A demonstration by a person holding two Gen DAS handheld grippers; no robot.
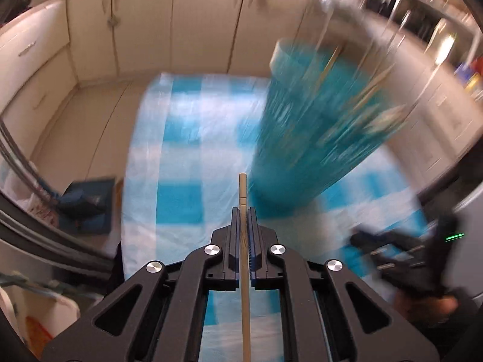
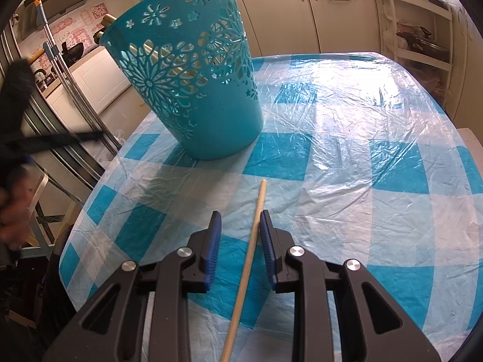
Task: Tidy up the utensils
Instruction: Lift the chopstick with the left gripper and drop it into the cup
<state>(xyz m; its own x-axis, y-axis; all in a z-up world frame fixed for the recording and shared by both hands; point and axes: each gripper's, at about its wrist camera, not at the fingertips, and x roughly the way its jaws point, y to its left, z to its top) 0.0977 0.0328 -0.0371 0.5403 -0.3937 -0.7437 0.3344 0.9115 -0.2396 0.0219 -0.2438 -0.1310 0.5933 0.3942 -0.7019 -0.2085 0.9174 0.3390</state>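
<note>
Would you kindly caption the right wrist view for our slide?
Right gripper, jaws open around a wooden chopstick lying on the checked tablecloth, before a teal cutout basket.

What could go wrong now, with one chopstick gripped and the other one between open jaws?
1. The left gripper pinches its chopstick along the fingers, so it might slide out.
2. The right gripper stands open around the second chopstick; closing might roll it.
3. The tilted basket might tip if bumped.

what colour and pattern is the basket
Teal basket with cut-out flower patterns, clearest in the right wrist view.
</note>
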